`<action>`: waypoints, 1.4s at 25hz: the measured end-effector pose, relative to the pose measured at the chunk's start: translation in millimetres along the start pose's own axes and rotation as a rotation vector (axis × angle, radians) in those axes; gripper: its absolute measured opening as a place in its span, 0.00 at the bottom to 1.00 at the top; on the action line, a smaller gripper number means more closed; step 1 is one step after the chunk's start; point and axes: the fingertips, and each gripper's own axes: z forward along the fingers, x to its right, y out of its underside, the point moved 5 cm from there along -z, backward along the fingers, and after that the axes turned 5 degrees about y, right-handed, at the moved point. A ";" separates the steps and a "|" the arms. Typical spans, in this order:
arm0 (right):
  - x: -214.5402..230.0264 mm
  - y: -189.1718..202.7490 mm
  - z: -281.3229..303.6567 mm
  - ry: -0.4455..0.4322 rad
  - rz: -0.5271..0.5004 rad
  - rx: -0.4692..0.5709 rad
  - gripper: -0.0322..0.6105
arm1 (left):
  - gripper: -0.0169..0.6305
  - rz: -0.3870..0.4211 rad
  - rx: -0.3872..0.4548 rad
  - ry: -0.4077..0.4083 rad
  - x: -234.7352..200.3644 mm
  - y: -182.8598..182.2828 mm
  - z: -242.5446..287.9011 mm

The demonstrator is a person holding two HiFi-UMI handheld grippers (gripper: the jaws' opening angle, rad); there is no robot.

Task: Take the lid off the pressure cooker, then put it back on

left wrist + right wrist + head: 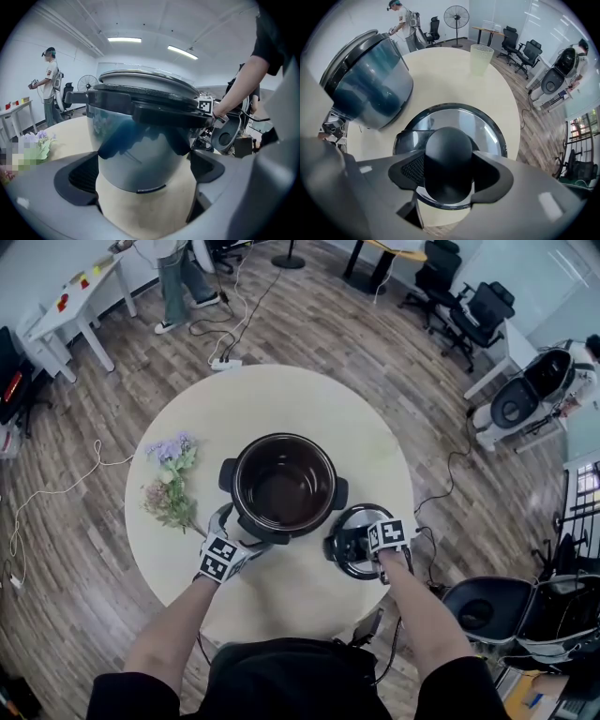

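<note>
Pressure cooker pot (284, 486) stands open at centre of round table (309, 399), no lid on it. Lid (345, 547) lies flat on the tabletop at approx. 4 o'clock from the pot, just beside it, apart from the rim. Right gripper (447, 164) points straight down over the lid; jaws pinched on the black knob (447, 145), one pad on each side of it. Left gripper (145, 176) sits at approx. 7 o'clock of the pot, under its side handle (154, 112); jaws spread wide, nothing pinched, tips close up to the steel wall; contact with the wall not determinable. Artificial flowers (172, 482) lie at 9 o'clock of the pot, near the table edge.
</note>
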 end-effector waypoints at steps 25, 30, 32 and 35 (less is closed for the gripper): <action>43.8 -119.8 -252.9 -0.046 -0.107 0.122 0.49 | 0.93 -0.001 0.009 0.002 1.9 0.6 0.5; -18.7 -184.9 -321.9 -0.140 -0.149 0.251 0.49 | 0.93 0.003 0.021 0.001 1.5 -0.5 -0.5; -52.7 -204.7 -330.6 -0.175 -0.163 0.274 0.49 | 0.93 0.003 0.022 0.000 1.0 -0.5 -0.8; -107.5 -223.3 -322.8 -0.203 -0.202 0.260 0.49 | 0.93 0.002 0.020 0.003 1.6 0.7 -0.7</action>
